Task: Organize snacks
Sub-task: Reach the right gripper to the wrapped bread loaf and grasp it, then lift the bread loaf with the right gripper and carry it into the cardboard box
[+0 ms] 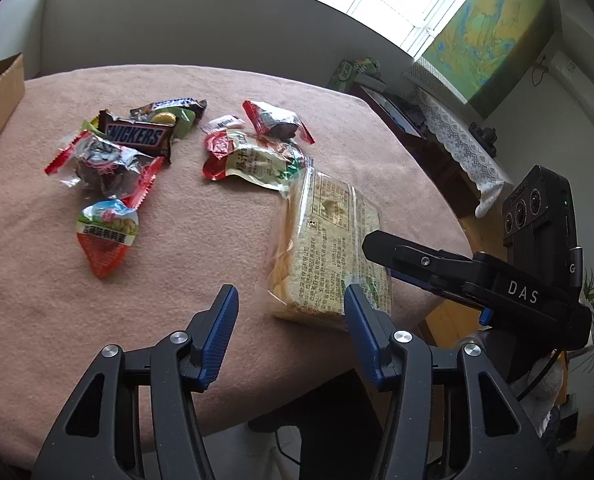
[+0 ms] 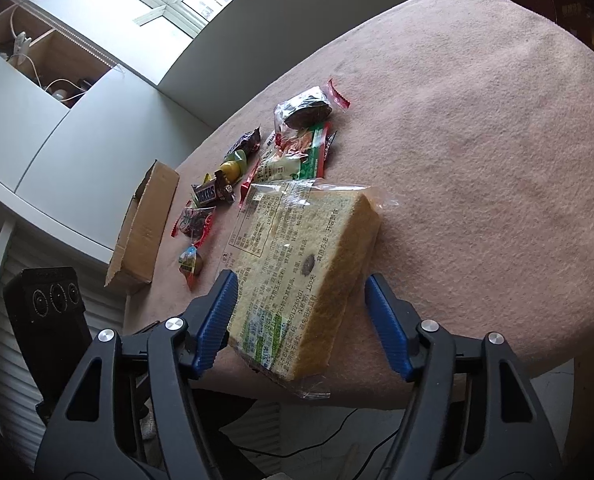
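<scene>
Snacks: all loose on the table (image 1: pixel 217 92); none yet in the cardboard box (image 2: pixel 145 224).
Bread pack (image 2: pixel 297 264): near edge, between right gripper (image 2: pixel 301 316) pads, jaws apart.
Left gripper (image 1: pixel 289 332): apart, empty.
Candy bar (image 1: pixel 137 136), small packets: unsorted.

The left gripper (image 1: pixel 291 306) points down at a slant, jaws apart with nothing between the pads. The right gripper (image 2: pixel 301 294) also slants down, jaws apart, its left pad (image 2: pixel 217 312) touching or nearly touching.
</scene>
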Demonstrator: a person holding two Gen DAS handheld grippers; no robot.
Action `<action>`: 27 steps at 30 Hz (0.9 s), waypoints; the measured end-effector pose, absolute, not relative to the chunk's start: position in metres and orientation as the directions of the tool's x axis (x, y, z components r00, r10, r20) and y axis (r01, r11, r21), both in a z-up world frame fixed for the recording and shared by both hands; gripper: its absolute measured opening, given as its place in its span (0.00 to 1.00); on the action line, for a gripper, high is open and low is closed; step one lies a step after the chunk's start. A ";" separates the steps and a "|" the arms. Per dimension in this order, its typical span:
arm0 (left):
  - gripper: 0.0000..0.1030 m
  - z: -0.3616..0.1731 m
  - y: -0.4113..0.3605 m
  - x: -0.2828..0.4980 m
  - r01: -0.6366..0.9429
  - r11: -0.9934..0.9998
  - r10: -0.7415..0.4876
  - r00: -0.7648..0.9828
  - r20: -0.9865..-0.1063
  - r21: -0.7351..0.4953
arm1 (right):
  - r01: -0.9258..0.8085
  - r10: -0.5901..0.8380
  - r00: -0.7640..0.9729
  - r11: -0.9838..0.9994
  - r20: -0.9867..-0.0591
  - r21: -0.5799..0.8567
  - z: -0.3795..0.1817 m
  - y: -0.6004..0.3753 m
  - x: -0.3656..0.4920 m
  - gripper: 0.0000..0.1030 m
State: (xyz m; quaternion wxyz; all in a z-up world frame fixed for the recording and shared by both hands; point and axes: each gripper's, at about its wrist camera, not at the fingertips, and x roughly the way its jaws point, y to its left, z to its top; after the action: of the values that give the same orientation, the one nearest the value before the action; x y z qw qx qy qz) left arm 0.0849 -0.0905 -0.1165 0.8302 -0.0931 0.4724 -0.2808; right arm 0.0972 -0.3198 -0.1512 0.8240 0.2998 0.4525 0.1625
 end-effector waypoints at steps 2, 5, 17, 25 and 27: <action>0.51 -0.122 -0.093 0.088 0.380 0.814 -0.569 0.371 -0.734 -0.439 | 0.005 0.543 0.530 0.766 -0.651 0.643 -0.154 -0.319 0.099 0.64; 0.52 -0.123 -0.095 0.088 0.389 0.804 -0.583 0.360 -0.729 -0.451 | 0.003 0.555 0.523 0.757 -0.647 0.653 -0.156 -0.319 0.101 0.63; 0.52 -0.124 -0.095 0.092 0.413 0.784 -0.602 0.322 -0.731 -0.463 | -0.023 0.550 0.498 0.782 -0.671 0.623 -0.153 -0.311 0.107 0.61; 0.50 -0.121 -0.105 0.082 0.459 0.769 -0.606 0.305 -0.734 -0.444 | -0.040 0.545 0.491 0.793 -0.680 0.607 -0.149 -0.305 0.109 0.56; 0.50 -0.121 -0.107 0.082 0.461 0.774 -0.599 0.312 -0.738 -0.434 | -0.042 0.539 0.489 0.800 -0.686 0.599 -0.149 -0.303 0.109 0.55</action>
State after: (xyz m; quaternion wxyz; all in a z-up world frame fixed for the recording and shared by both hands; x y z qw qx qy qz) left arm 0.0821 -0.1069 -0.1208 0.8069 -0.0711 0.4859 -0.3283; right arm 0.1094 -0.3031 -0.1490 0.8219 0.2626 0.4735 0.1767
